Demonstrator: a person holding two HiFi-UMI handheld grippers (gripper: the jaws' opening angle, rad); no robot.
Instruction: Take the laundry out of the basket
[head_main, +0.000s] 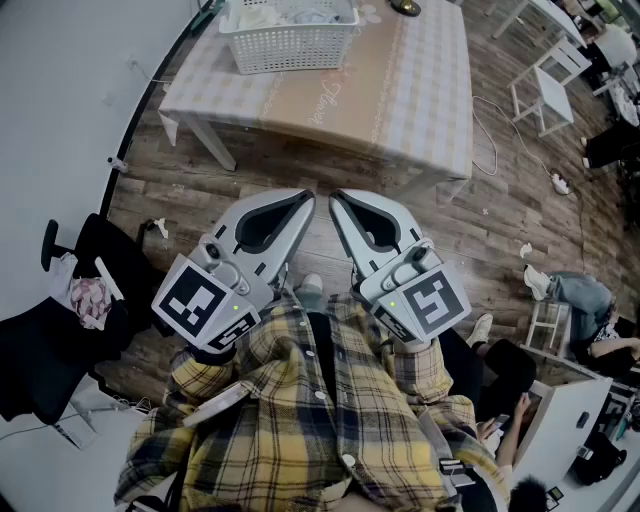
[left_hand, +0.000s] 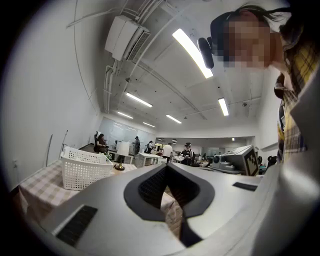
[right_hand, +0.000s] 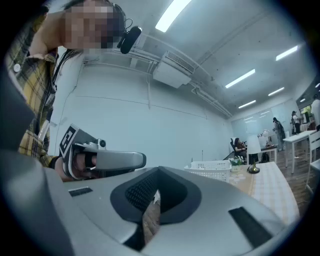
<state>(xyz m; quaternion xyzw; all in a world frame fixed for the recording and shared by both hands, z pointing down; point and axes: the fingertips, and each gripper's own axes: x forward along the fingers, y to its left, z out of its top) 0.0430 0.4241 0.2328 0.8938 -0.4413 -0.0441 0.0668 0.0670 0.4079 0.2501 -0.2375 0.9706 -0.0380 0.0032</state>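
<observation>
Both grippers are level and held close in front of the yellow plaid shirt (head_main: 300, 420). The left gripper (head_main: 306, 200) and right gripper (head_main: 337, 200) have their tips almost touching each other. Both sets of fingers (left_hand: 150, 187) are closed on nothing, and only floor and cloth pattern show through the gaps.

The laundry (head_main: 300, 12) lies in the white basket (head_main: 290, 48) at the far left of the worktop (head_main: 400, 90). It is well apart from both grippers, with a strip of plank floor (head_main: 300, 165) between.

Risks, as judged from here:
- If the fingers arrive closed, they will push the cloth down rather than take it, so they need to part before entering.
- The basket looks light. A pull on tangled cloth could drag or tip it across the tablecloth.
- A fingertip could catch in the basket's lattice wall.
- Limp fabric may trail and snag on the rim, bringing other pieces out with it.

Materials and shapes:
- Gripper shells are smooth grey moulded plastic tapering to a beak, and the inner pads are dark and finely ribbed.
- Each gripper carries a cube with black-and-white square markers.
- The floor is worn wood-grain planks.
- The worktop is covered by a pale checked cloth with a plain tan band.
- The basket is rectangular white plastic with open mesh walls.
- The laundry is pale, soft and crumpled, and the individual pieces cannot be told apart.
</observation>
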